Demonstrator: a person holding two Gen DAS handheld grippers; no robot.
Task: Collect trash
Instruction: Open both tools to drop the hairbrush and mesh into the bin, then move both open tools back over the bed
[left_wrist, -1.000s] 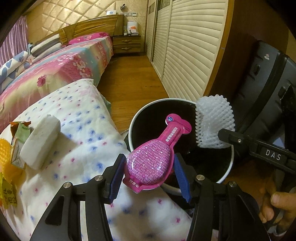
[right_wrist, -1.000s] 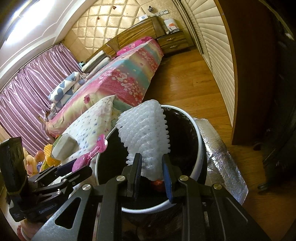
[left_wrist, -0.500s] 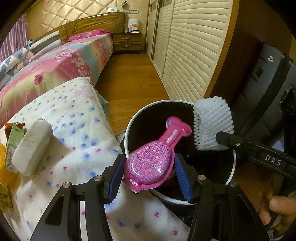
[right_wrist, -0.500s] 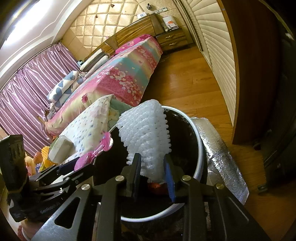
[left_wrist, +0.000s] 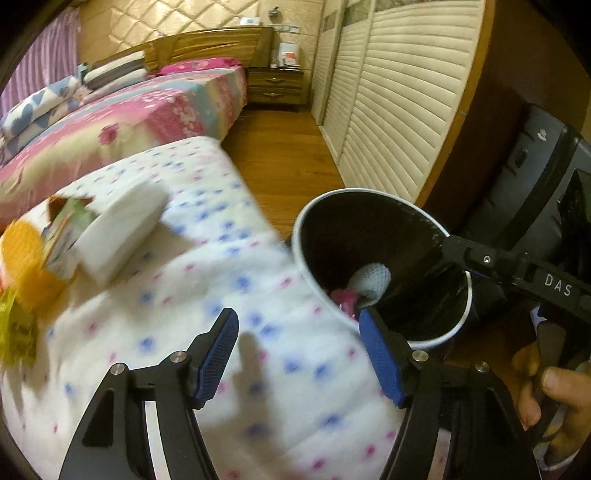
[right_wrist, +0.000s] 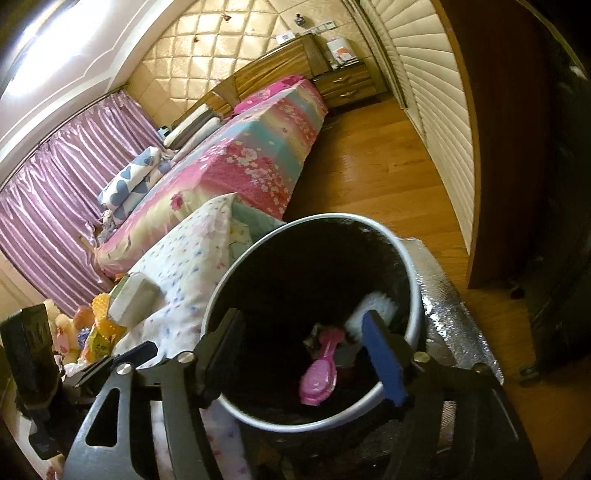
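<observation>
Your left gripper (left_wrist: 299, 354) has its jaws spread wide and holds nothing, low in the frame over the dotted surface (left_wrist: 192, 295). Your right gripper (right_wrist: 306, 354) is just as wide apart and empty, above the bin (right_wrist: 413, 295). The pink packet (right_wrist: 319, 376) and the white foam net (right_wrist: 373, 306) both lie at the bin's bottom. At the left of the left wrist view, a white block (left_wrist: 118, 229) and yellow wrappers (left_wrist: 18, 295) rest on the surface.
</observation>
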